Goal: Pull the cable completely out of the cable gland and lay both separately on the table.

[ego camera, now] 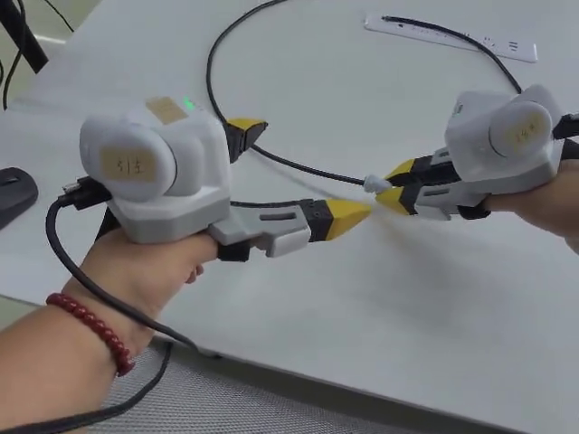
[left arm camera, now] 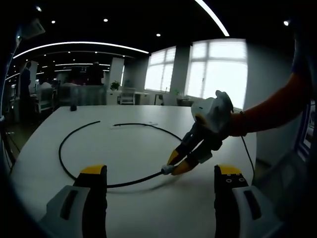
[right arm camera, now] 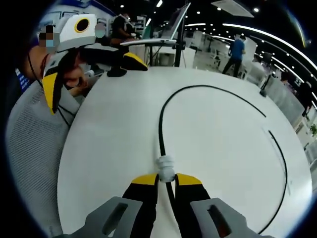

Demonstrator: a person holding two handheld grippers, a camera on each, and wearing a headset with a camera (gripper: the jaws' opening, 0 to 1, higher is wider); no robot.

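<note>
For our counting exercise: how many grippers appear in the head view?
2: the left gripper, lower left, jaws wide open; the right gripper, at right, tips closed at the cable gland.

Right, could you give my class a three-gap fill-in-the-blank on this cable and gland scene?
The left gripper has its jaws ____.
The right gripper is shut on the black cable just behind the ____ cable gland.
Behind the left gripper, a bracelet of ____ beads shows.
Missing words: open; white; red.
</note>
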